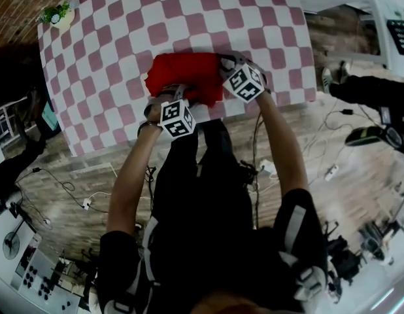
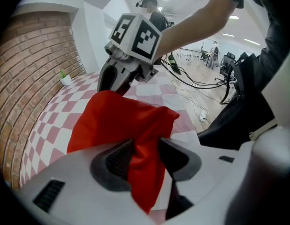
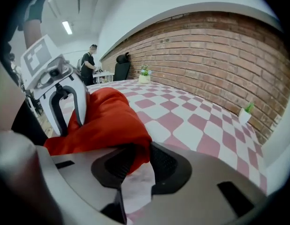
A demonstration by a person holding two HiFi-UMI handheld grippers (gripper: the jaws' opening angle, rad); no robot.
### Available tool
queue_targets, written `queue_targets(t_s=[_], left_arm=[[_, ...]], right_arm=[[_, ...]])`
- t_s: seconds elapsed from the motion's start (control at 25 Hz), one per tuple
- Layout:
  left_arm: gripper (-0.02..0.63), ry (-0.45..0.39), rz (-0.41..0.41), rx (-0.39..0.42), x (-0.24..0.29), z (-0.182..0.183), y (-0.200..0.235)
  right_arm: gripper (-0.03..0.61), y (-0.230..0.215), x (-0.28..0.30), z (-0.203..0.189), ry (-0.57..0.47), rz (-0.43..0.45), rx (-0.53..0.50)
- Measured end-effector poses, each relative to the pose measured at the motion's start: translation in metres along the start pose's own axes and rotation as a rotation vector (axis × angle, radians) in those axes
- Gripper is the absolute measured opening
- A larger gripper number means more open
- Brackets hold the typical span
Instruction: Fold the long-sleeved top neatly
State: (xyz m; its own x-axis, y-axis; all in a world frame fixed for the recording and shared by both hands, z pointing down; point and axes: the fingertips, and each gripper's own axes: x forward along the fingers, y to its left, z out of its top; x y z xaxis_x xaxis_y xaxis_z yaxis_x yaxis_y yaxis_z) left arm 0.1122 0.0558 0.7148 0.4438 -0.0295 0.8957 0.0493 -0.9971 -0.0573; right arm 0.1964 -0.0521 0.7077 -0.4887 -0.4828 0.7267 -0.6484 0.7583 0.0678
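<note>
The red long-sleeved top (image 1: 185, 74) lies bunched near the front edge of the pink-and-white checked table (image 1: 123, 31). My left gripper (image 1: 169, 91) is at its near left edge, and my right gripper (image 1: 225, 63) is at its right edge. In the left gripper view, a fold of the red top (image 2: 117, 118) fills the gap between my left gripper's (image 2: 145, 156) pads and hangs below them. The right gripper (image 2: 119, 74) stands behind the cloth. In the right gripper view, an edge of the top (image 3: 105, 116) is pinched in my right gripper (image 3: 140, 161), with the left gripper (image 3: 65, 102) beyond.
A small potted plant (image 1: 56, 15) stands at the table's far left corner and another plant (image 3: 246, 112) by the brick wall. Cables (image 1: 71, 188) trail over the wooden floor below the table edge. Another person's feet (image 1: 365, 136) are at the right.
</note>
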Motion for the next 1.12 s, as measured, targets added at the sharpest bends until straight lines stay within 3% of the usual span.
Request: queue_targets(t_s=[0.44, 0.64, 0.84, 0.96, 1.12], left_arm=[[0.178, -0.011, -0.001, -0.041, 0.01, 0.003, 0.0], [0.178, -0.138, -0.044, -0.186, -0.021, 0.016, -0.001], [0.178, -0.225, 0.092, -0.219, -0.073, 0.013, 0.024], [0.178, -0.204, 0.17, -0.266, -0.081, -0.006, 0.055], [0.178, -0.126, 0.142, -0.34, -0.061, -0.039, 0.077]], right_arm=[[0.128, -0.028, 0.011, -0.007, 0.035, 0.036, 0.155], [0.155, -0.033, -0.016, -0.004, 0.101, -0.037, 0.131], [0.155, -0.019, -0.061, 0.02, 0.07, -0.065, 0.134], [0.155, 0.01, -0.067, 0.04, 0.059, -0.021, 0.113], [0.158, 0.054, -0.045, 0.041, 0.112, 0.055, 0.1]])
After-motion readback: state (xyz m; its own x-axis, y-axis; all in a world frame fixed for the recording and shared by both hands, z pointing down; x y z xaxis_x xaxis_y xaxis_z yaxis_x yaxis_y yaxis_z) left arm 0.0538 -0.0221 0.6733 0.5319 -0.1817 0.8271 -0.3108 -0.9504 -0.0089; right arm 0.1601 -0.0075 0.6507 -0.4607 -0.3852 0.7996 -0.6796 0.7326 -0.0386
